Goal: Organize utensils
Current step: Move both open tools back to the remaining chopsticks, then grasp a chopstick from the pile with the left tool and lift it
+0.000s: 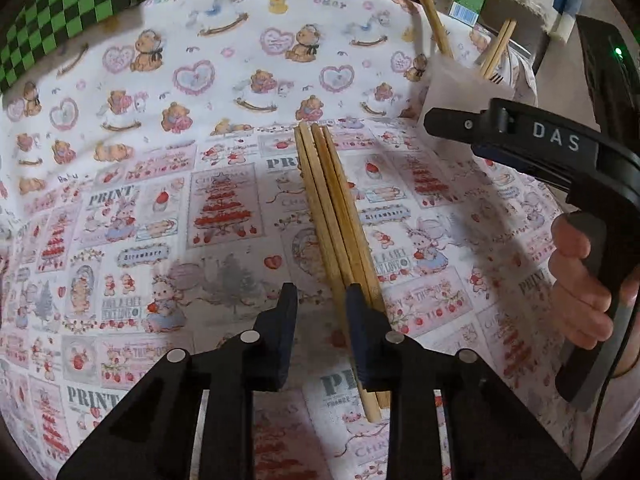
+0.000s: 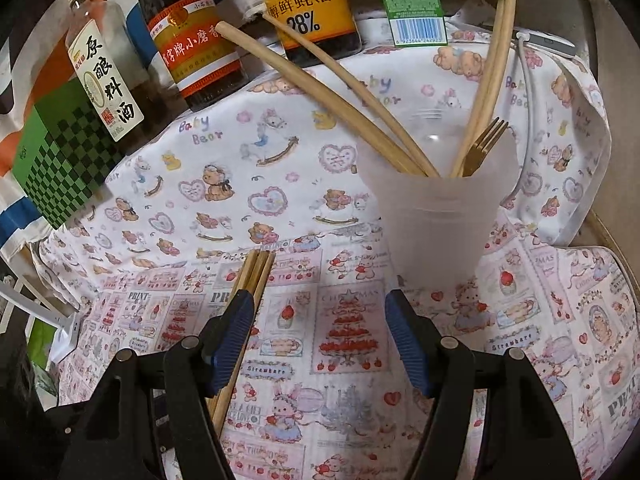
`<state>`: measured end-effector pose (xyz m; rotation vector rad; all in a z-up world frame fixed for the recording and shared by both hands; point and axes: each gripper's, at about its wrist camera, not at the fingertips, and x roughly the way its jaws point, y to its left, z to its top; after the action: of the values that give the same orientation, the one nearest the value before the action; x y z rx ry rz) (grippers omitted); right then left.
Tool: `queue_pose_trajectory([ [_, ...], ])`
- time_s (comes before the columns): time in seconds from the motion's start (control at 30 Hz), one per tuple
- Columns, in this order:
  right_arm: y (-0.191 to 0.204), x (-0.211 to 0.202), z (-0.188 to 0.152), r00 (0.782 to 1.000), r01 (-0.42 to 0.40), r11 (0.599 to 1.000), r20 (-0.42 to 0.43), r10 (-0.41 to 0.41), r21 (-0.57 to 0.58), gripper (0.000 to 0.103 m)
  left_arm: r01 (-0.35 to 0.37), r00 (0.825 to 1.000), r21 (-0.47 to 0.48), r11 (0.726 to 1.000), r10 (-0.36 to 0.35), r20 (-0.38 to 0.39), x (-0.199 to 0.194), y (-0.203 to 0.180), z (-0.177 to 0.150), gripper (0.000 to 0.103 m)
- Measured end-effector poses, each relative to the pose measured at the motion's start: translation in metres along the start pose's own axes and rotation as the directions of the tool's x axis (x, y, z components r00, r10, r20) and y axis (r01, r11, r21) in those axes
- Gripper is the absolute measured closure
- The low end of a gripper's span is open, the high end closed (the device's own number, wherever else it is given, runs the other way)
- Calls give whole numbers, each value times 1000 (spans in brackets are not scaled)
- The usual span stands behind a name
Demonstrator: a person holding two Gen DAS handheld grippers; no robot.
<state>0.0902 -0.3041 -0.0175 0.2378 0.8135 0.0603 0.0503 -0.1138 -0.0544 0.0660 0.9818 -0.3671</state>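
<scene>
Chopsticks (image 1: pixel 336 216) lie in a loose bundle on the patterned cloth (image 1: pixel 160 200), running away from the left gripper (image 1: pixel 318 300). Its jaws stand apart, holding nothing; the bundle passes just beside and partly under the right-hand finger (image 1: pixel 360 320). In the right wrist view the same bundle (image 2: pixel 252 276) runs beneath the left finger of the right gripper (image 2: pixel 320 320), whose jaws are also wide apart and hold nothing. Ahead of it stands a frosted cup (image 2: pixel 436 216) holding two chopstick pairs (image 2: pixel 344 92) and a gold fork (image 2: pixel 484 140), all leaning outward. Bottles (image 2: pixel 188 40) and a green checkered box (image 2: pixel 68 152) stand along the cloth's far edge.
</scene>
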Motion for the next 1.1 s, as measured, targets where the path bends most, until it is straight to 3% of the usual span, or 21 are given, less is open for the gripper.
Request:
queue_pose_trajectory([
  [0.17,-1,0,0,1000,1,1000,-3,-1,-2,33,19,1000,4,1000,-19,-9,1,-2,-2,80],
  [0.6,2,4,-3,1000,13,1000,-11,-13,-17,33,-52,999,45,998,52,4,4,-6,0,75],
  [0.73,3,7,-5,1000,29,999,-4,-29,-40,33,-76,997,63,995,76,-1,5,-10,-1,78],
  [0.9,2,3,-3,1000,17,999,1,-17,-28,33,-89,996,38,995,88,4,4,-4,0,96],
  [1.03,0,4,-2,1000,22,999,0,-22,-23,33,-20,1000,-32,999,20,-5,2,13,3,97],
  [1.1,-2,6,-2,1000,9,1000,-17,-9,-11,33,-47,998,-41,998,48,39,-7,16,4,97],
])
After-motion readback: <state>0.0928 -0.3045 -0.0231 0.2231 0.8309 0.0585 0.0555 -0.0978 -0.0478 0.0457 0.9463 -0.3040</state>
